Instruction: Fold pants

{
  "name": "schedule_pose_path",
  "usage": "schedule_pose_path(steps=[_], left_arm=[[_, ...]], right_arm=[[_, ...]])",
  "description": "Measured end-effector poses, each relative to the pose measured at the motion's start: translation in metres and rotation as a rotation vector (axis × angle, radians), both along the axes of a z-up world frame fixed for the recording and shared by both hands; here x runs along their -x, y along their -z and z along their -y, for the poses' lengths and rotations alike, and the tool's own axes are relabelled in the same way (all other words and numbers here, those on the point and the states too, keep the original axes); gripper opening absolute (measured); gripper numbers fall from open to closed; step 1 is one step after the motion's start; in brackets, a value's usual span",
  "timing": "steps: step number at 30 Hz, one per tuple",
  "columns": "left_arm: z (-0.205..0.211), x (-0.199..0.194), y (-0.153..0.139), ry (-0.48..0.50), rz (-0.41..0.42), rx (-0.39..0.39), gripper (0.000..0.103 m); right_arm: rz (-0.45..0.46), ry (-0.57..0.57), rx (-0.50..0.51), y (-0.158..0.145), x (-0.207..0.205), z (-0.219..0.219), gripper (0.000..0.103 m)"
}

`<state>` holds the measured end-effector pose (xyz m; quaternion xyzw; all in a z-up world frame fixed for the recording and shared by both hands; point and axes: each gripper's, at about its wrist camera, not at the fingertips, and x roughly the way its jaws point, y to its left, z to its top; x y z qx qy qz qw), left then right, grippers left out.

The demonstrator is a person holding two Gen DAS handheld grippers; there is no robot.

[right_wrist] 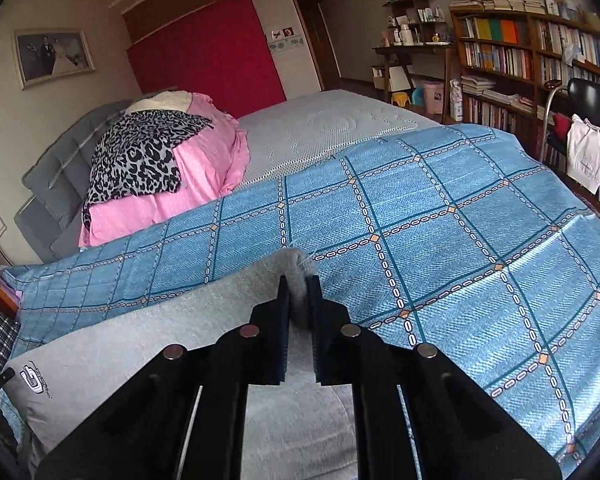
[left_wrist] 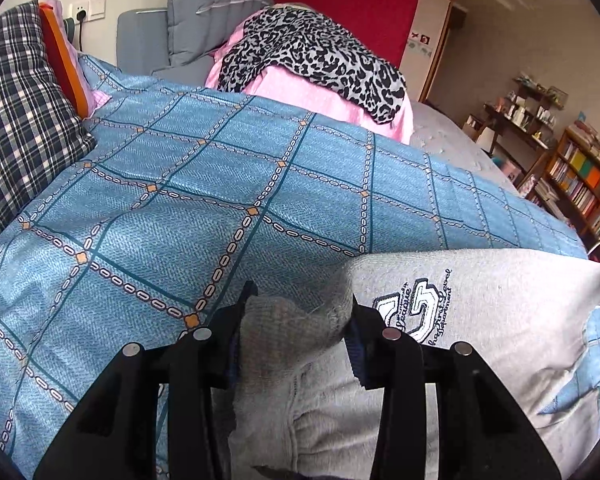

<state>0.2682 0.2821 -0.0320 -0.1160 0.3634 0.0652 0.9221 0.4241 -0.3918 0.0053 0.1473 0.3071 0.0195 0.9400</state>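
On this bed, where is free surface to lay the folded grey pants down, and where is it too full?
Free: the blue checked bedspread ahead of the right claw, and the bare pale mattress behind it. Crowded: the headboard end, with the pink bedding pile under a leopard-print cloth, and the plaid pillow left of the left claw.

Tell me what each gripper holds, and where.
Both hold the grey pants: left gripper on a bunched ribbed edge, right gripper pinching a fabric corner.
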Motion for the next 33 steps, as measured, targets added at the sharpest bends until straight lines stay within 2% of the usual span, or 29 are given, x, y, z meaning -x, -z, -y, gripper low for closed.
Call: schedule_pose_path(steps=[8, 10, 12, 15, 18, 20, 22, 23, 24, 29, 33], left_arm=[[0.010, 0.067, -0.042, 0.044, 0.096, -0.015, 0.041], [0.013, 0.082, -0.047, 0.058, 0.110, -0.011, 0.041], [0.017, 0.095, -0.050, 0.077, 0.118, -0.007, 0.041], [0.026, 0.113, -0.050, 0.106, 0.123, -0.018, 0.041], [0.038, 0.131, -0.047, 0.124, 0.132, -0.046, 0.041], [0.044, 0.144, -0.047, 0.134, 0.146, -0.049, 0.041], [0.048, 0.155, -0.045, 0.140, 0.151, -0.046, 0.041], [0.050, 0.159, -0.044, 0.141, 0.151, -0.048, 0.041], [0.051, 0.164, -0.043, 0.142, 0.150, -0.052, 0.041], [0.053, 0.175, -0.038, 0.136, 0.134, -0.057, 0.041], [0.053, 0.175, -0.036, 0.132, 0.130, -0.057, 0.041]], right_arm=[[0.081, 0.061, -0.032, -0.026, 0.081, 0.028, 0.009], [0.094, 0.096, -0.058, -0.028, 0.102, 0.041, 0.003], [0.104, 0.111, -0.082, -0.026, 0.123, 0.055, 0.004], [0.083, 0.090, -0.098, -0.018, 0.148, 0.064, 0.003], [0.025, 0.087, -0.142, 0.000, 0.161, 0.071, 0.005], [-0.027, 0.090, -0.186, 0.016, 0.160, 0.073, 0.010], [-0.078, 0.086, -0.239, 0.035, 0.155, 0.073, 0.027], [-0.100, 0.084, -0.258, 0.042, 0.153, 0.073, 0.040], [-0.117, 0.084, -0.271, 0.050, 0.150, 0.071, 0.045], [-0.174, 0.077, -0.340, 0.079, 0.140, 0.068, 0.045], [-0.208, 0.056, -0.368, 0.091, 0.132, 0.059, 0.045]])
